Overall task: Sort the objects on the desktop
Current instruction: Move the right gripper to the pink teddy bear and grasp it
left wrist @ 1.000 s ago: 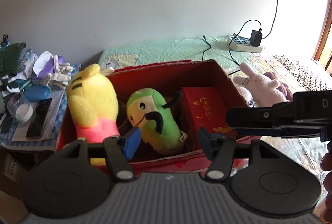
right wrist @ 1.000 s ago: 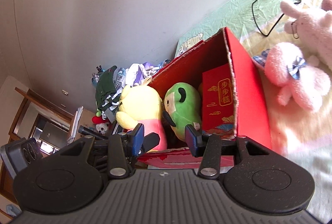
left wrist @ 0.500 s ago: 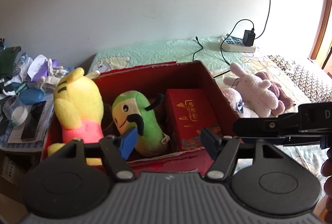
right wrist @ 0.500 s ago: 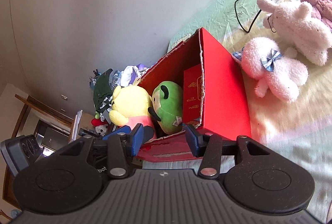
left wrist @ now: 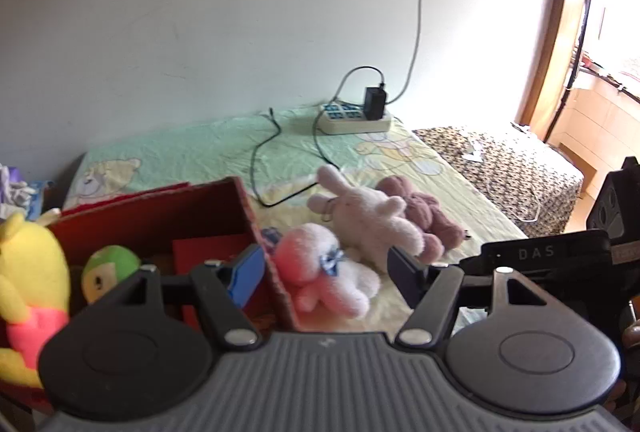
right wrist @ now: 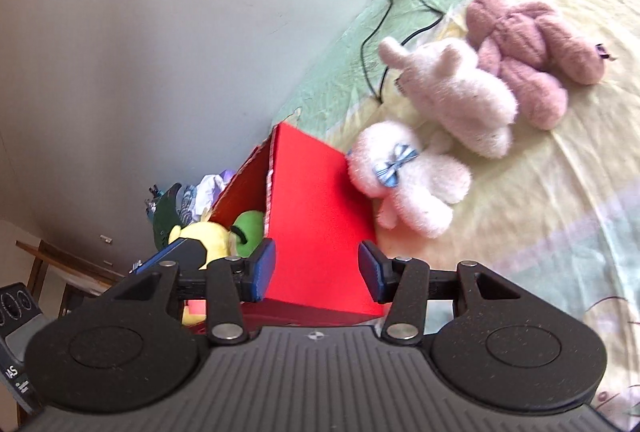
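Both my grippers hung empty over the bed, fingers spread apart.

My left gripper (left wrist: 328, 274) and right gripper (right wrist: 316, 270) each held nothing between their blue pads. The red box (right wrist: 316, 228) sat on the bedsheet (right wrist: 560, 171), with the yellow plush (left wrist: 30, 272), the green plush (left wrist: 110, 268) and a red packet (left wrist: 208, 252) inside. The pink plush with the blue bow (right wrist: 404, 177) lay touching the box's outer wall; the white rabbit (right wrist: 456, 95) and mauve plush (right wrist: 528, 59) lay just beyond it.
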The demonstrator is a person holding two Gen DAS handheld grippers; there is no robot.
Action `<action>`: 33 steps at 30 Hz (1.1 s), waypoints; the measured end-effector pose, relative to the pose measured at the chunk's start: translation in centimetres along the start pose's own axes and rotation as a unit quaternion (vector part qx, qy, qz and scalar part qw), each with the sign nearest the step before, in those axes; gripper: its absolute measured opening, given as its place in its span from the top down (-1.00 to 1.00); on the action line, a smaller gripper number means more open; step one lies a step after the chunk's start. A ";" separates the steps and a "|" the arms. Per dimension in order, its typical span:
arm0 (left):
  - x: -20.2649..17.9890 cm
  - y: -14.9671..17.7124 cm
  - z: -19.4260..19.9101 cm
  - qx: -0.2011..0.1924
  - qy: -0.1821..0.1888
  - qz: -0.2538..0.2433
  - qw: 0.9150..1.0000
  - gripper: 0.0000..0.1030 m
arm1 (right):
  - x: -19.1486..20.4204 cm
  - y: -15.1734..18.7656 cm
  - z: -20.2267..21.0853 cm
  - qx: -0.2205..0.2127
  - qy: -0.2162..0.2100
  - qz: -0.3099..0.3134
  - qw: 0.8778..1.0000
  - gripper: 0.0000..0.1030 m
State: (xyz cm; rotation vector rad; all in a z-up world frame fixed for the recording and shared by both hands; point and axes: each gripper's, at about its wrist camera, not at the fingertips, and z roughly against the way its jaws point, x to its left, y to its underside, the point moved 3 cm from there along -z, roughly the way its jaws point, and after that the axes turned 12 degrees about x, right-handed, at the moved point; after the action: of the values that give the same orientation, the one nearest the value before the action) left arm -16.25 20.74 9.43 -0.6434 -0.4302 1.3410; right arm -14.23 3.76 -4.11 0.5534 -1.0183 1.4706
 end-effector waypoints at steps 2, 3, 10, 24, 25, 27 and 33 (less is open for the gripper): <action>-1.7 -0.4 -1.7 0.013 0.023 -0.011 1.000 -0.35 | -1.7 -0.7 1.5 -0.013 0.012 -0.016 1.000 0.02; -2.5 -0.6 -2.8 0.023 0.036 -0.012 0.999 -0.34 | -2.6 -1.2 2.3 -0.021 0.018 -0.025 0.999 0.02; -8.6 -1.2 -10.1 0.101 0.127 -0.010 0.987 -0.24 | -9.0 -4.0 7.3 -0.060 0.069 -0.072 0.993 0.02; -12.6 -2.4 -20.6 0.164 0.081 0.004 0.983 -0.30 | -15.8 -9.5 9.5 -0.044 0.086 -0.106 0.990 -0.04; -12.3 -2.6 -20.9 0.164 0.076 0.009 0.984 -0.30 | -16.0 -9.9 9.2 -0.037 0.084 -0.106 0.990 -0.04; -11.7 -3.4 -21.8 0.166 0.064 0.017 0.984 -0.30 | -16.2 -10.5 8.4 -0.026 0.082 -0.103 0.991 -0.04; -10.0 -4.3 -23.4 0.173 0.047 0.045 0.983 -0.26 | -16.2 -13.0 5.7 -0.007 0.070 -0.083 0.994 -0.05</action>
State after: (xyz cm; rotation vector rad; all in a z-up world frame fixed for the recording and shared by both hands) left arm -0.19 6.35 -4.73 -0.4373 -0.0863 1.4218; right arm -0.02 -10.92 -10.98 0.5040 -0.8515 1.3344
